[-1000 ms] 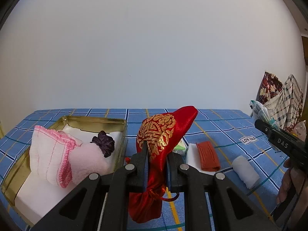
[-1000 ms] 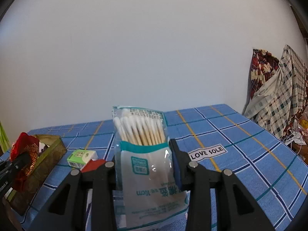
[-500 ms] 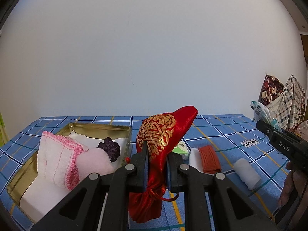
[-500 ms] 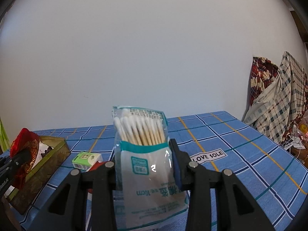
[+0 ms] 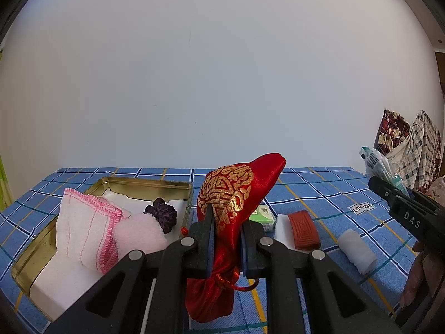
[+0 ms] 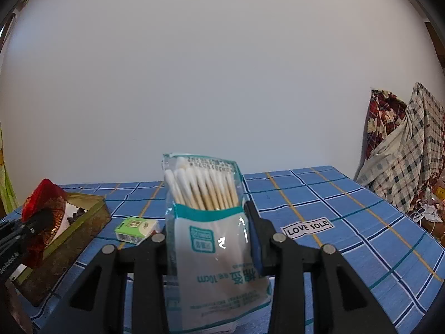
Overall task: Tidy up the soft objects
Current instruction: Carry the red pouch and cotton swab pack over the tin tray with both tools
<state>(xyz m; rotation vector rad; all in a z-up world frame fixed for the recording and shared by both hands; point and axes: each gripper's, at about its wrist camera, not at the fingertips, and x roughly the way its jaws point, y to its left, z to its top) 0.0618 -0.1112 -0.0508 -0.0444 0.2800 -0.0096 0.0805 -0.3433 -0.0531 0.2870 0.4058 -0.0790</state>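
Two soft loads are clamped: the left gripper (image 5: 226, 222) pinches the limp, slippery red pouch (image 5: 236, 194) mid-body, tin (image 5: 150, 185) at ten o'clock, while the right gripper (image 6: 208, 222) squeezes the light, crinkly cotton-swab bag (image 6: 205, 222) at its waist.

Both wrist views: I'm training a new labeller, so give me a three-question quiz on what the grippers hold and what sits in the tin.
1. True or false: the left gripper is shut on a red pouch.
2. What does the right gripper hold: A) a white roll, B) a cotton swab pack, C) a green box?
3. Fill in: the pink-edged cloth lies in the gold ____.

Key: 1 true; 2 B; 3 tin.
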